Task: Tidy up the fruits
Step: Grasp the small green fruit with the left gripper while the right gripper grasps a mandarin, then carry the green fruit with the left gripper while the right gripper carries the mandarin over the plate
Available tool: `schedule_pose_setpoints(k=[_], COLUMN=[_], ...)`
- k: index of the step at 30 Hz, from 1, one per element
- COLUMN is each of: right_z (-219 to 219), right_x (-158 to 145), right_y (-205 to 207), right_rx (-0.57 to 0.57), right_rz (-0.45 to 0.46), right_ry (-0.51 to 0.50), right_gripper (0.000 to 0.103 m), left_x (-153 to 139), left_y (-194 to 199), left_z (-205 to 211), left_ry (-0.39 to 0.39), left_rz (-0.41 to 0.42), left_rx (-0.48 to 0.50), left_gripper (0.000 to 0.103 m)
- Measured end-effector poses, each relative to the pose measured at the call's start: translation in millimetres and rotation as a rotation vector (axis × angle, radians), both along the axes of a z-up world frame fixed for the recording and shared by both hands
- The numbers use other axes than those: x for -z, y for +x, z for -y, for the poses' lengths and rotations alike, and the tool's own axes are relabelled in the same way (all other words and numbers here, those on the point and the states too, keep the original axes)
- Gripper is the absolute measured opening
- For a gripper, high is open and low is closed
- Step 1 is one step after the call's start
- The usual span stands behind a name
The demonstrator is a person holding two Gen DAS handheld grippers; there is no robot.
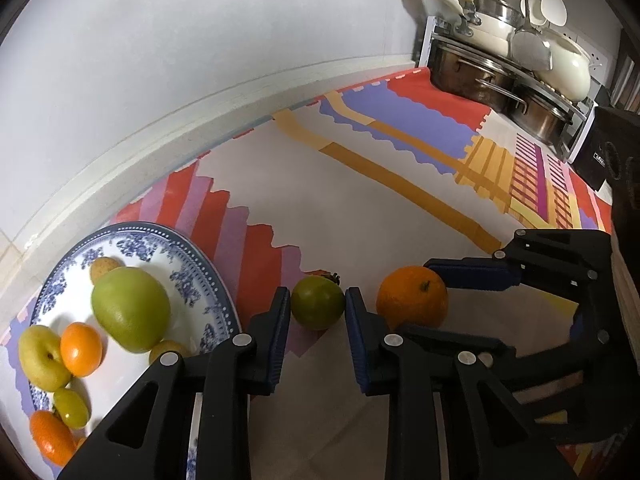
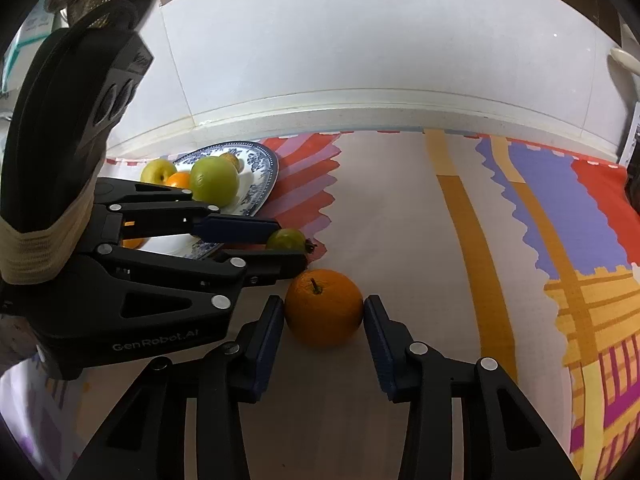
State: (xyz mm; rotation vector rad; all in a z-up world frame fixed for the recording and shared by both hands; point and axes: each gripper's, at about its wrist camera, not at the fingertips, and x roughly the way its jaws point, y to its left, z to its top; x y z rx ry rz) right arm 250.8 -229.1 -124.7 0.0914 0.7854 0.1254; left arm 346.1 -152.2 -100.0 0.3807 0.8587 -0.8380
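Observation:
A blue-and-white plate point(image 1: 208, 264) at the left holds a big green apple point(image 1: 130, 308), a yellow apple point(image 1: 40, 356), small oranges point(image 1: 81, 349) and other small fruits. My left gripper point(image 1: 317, 304) has its jaws on either side of a green tomato point(image 1: 317, 301) on the cloth, touching or nearly touching it. My right gripper point(image 2: 324, 312) has its jaws on either side of an orange point(image 2: 323, 307) on the cloth, pads at its sides. The orange point(image 1: 413, 296) and the right gripper point(image 1: 416, 300) also show in the left wrist view; the tomato point(image 2: 286, 239) and plate point(image 2: 264, 160) show in the right.
A patterned cloth point(image 1: 360, 200) covers the counter against a white wall point(image 1: 200, 60). A rack with steel pots point(image 1: 492, 80) and white pans point(image 1: 560, 68) stands at the far right, with a black box point(image 1: 608, 148) beside it.

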Motion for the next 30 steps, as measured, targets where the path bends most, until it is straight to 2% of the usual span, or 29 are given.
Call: schedule_pose_setpoints(k=[17, 30], right_z=[-9, -32], right_x=[-27, -59], right_y=[-21, -34], right_rx=[-0.023, -0.089], right_rz=[0.063, 0.13], right_ry=[0.002, -0.021], right_gripper=[0.042, 0.042], left_x=[-42, -68], left_y=[-38, -63], left_z=[-44, -88], left_ry=[-0.081, -0.145], left_rz=[0.08, 0.134], left_rx=[-0.127, -0.278], left_gripper=[0.028, 0.028])
